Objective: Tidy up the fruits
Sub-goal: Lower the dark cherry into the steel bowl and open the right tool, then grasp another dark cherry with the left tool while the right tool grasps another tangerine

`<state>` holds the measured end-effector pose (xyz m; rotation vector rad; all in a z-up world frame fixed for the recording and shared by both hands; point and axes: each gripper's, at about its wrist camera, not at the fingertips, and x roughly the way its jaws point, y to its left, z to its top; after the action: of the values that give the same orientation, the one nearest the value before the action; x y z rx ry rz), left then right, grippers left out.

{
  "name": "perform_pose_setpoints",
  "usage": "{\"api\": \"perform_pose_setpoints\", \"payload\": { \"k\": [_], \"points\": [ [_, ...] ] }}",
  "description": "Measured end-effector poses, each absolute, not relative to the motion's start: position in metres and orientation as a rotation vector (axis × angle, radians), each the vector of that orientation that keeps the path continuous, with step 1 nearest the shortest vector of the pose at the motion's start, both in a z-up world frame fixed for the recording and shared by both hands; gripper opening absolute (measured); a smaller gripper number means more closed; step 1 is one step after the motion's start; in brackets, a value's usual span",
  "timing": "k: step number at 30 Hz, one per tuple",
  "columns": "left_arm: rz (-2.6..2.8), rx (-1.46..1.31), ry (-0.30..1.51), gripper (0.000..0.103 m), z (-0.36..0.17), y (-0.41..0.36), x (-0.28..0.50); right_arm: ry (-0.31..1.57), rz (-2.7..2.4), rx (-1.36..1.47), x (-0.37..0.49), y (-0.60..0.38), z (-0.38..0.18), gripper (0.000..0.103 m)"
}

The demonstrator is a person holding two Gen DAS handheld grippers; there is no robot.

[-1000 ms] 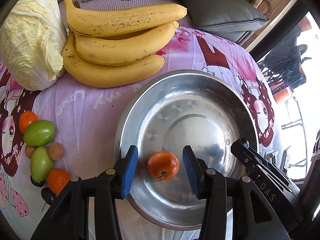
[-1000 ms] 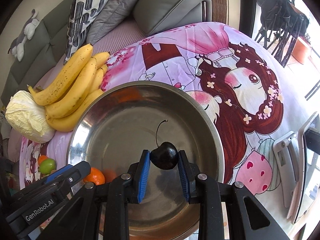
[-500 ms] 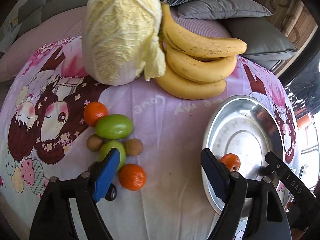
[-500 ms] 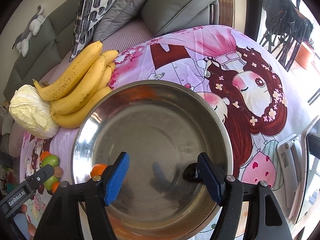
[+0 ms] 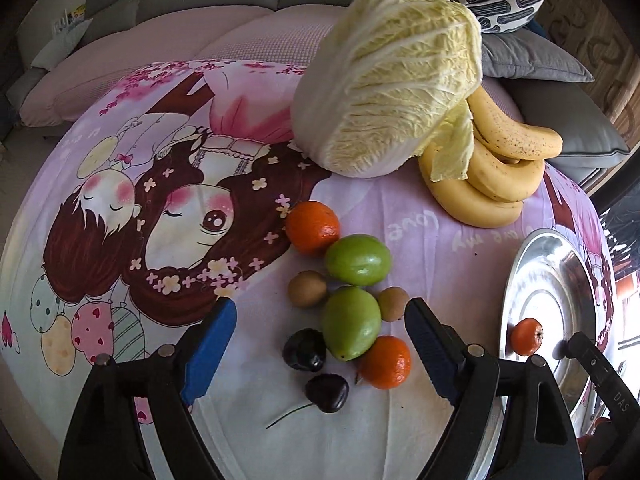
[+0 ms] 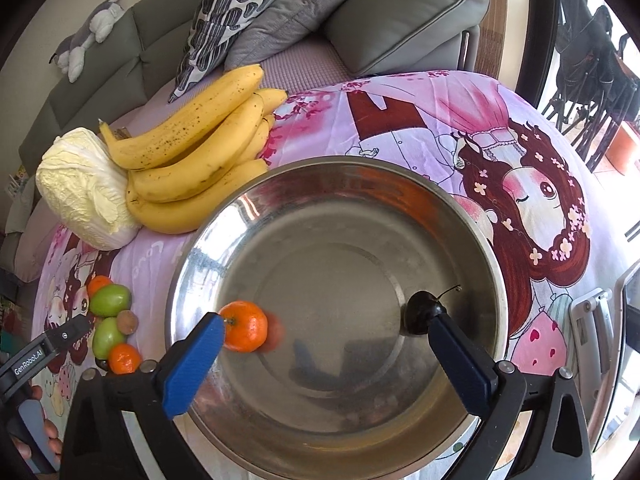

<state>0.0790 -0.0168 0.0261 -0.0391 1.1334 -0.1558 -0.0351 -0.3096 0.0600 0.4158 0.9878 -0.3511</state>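
Over the fruit pile [image 5: 344, 304] mid-cloth, left gripper [image 5: 316, 344] spread, just widened, empty; right gripper [image 6: 324, 354] likewise over the bowl [image 6: 192, 240], its cherry [image 6: 420, 316] released. Risk: closing pads may nudge neighbouring round fruit rolling.

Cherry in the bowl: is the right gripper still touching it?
Cannot tell. In the right wrist view the right gripper, whose jaws have just been opening wide, overlaps the cherry with one pad's tip; no gap or contact shows plainly.

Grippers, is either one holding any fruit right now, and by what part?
Nothing is held. The right gripper has just opened over the bowl, beside the cherry. The left gripper stands open above the loose fruit.
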Motion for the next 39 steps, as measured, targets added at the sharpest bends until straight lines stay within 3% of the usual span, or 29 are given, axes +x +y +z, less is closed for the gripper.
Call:
{"api": "perform_pose_setpoints", "payload": {
  "k": [3, 9, 24, 31, 39],
  "points": [
    [-0.136, -0.068, 1.122, 0.096, 0.026, -0.001, 0.079, 0.991, -0.326, 0.399, -0.033, -0.3, 0.061, 0.103],
    [-0.11, -0.115, 1.105, 0.099, 0.025, 0.022, 0.075, 0.964, -0.226, 0.419, -0.029, -0.275, 0.069, 0.103],
    [-0.076, -0.256, 1.091, 0.099, 0.022, 0.065, 0.07, 0.992, 0.01, 0.299, -0.006, -0.175, 0.065, 0.103],
    [-0.073, -0.273, 1.192, 0.099, 0.005, 0.07, 0.076, 1.029, 0.059, 0.262, 0.006, -0.15, 0.049, 0.102],
    [-0.098, -0.318, 1.258, 0.098, -0.012, 0.069, 0.083, 1.069, 0.06, 0.235, 0.017, -0.135, 0.028, 0.094]
  ]
}}
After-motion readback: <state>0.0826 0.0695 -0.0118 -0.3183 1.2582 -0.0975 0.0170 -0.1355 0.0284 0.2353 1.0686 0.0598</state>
